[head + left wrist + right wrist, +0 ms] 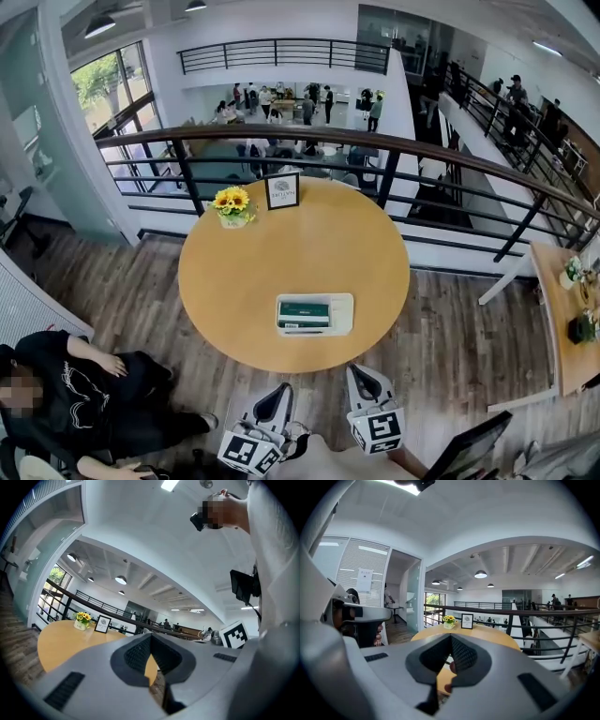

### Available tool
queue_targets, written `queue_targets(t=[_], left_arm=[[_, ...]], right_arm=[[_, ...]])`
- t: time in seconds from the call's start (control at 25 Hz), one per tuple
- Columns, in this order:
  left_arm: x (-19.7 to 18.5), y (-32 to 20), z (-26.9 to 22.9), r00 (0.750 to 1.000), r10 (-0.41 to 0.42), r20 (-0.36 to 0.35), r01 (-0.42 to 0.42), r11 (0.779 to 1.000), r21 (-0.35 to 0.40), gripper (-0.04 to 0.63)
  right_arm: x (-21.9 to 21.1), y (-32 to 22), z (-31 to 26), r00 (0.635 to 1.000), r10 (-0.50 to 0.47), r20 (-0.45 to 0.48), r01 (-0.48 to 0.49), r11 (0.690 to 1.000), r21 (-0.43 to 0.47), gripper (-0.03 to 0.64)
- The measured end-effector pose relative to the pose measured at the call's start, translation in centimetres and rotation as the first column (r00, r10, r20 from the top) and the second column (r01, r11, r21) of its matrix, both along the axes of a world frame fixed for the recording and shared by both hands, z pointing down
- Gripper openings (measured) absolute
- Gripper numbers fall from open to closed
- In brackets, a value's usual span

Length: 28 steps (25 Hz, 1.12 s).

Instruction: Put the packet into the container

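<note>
A green packet [303,314] lies flat inside a shallow white container [341,315] on the near side of a round wooden table [244,272]. Both grippers hang below the table's near edge, close to my body and apart from the container. In the head view my left gripper [284,388] and my right gripper [356,370] point up toward the table. The left gripper [150,638] has its jaws together with nothing between them. The right gripper [451,637] is likewise shut and empty. The table shows beyond each gripper's tips.
A pot of yellow flowers [233,205] and a framed sign [282,190] stand at the table's far edge, before a dark railing [394,142]. A person in black [84,384] sits at the lower left. Another table [561,314] stands at the right.
</note>
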State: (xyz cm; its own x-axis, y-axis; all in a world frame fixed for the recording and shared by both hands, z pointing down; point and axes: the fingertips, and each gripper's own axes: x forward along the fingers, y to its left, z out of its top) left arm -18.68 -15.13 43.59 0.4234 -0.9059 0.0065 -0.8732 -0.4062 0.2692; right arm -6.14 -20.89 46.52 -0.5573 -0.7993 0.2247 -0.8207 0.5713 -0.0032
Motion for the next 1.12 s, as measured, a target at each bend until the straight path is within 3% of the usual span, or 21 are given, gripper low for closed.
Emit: queue_targets(t=[0.48, 0.72, 1.12], left_arm=[[10.9, 4.9, 1.7, 0.999, 0.053, 0.002, -0.053, 0.999, -0.002, 0.005], [12.8, 6.8, 2.1, 0.996, 0.056, 0.064, -0.058, 0.998, 0.017, 0.005], [14.7, 7.3, 1.5, 0.996, 0.049, 0.073, -0.052, 0.998, 0.042, 0.005]], right_arm=[[9.0, 6.6, 3.4, 0.999, 0.023, 0.028, -0.024, 0.999, 0.023, 0.002], [10.8, 8.7, 3.6, 0.998, 0.022, 0.060, -0.024, 0.999, 0.030, 0.002], [12.8, 9.1, 3.3, 0.999, 0.026, 0.044, -0.028, 0.999, 0.044, 0.002]])
